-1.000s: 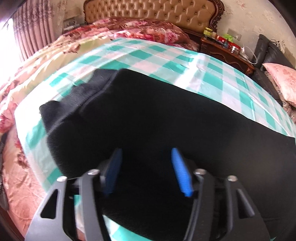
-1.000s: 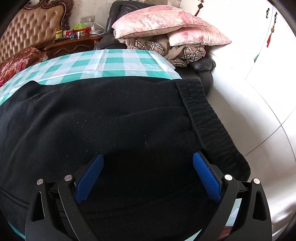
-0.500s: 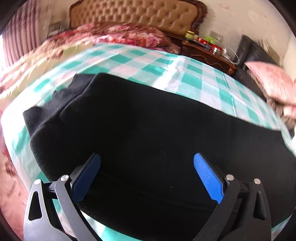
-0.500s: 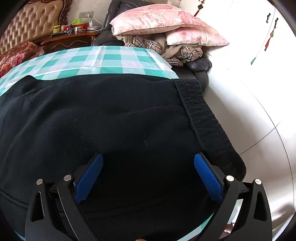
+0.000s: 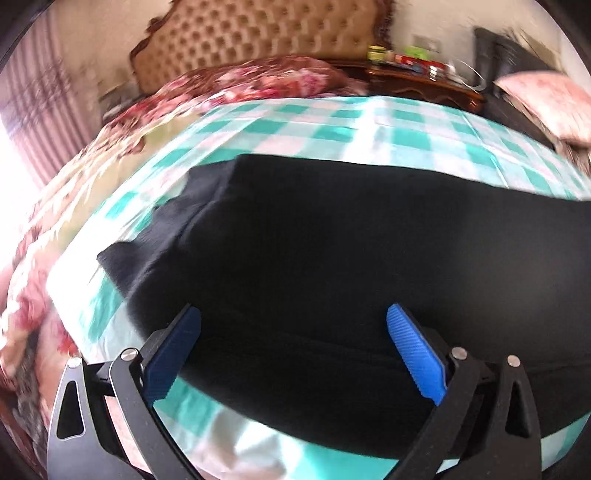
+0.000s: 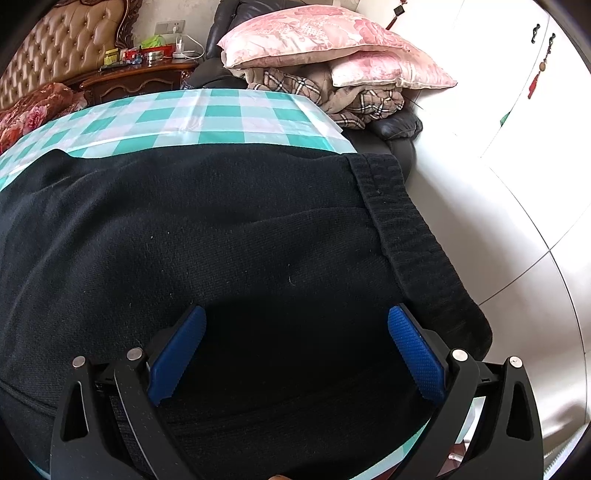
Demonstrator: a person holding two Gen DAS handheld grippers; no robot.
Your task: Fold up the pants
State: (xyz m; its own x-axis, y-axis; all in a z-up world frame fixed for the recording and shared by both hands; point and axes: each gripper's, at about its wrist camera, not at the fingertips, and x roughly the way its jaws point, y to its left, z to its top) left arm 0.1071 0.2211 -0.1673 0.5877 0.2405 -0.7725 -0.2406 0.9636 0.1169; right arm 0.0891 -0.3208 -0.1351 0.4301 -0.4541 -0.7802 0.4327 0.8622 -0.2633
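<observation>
The black pants lie spread flat on the green-and-white checked cloth that covers the bed, their length running across from left to right. At the left end the cuffs sit on the cloth, one leg stacked on the other with the lower one peeking out a little. At the right end the ribbed waistband reaches the edge of the bed, just above the white floor.

The left tool hangs over the leg end with its blue pads spread wide, released, nothing pinched; the dark cloth lies below the gap, and that view is smeared with blur. The right tool hangs over the waist end, likewise released, its pads wide apart above the fabric and gripping nothing.

Beyond the checked cloth there is a flowered quilt bunched against a tufted headboard. A dark wooden nightstand beside it carries small clutter. Farther right, pink pillows rest on a plaid blanket, piled on a black chair.
</observation>
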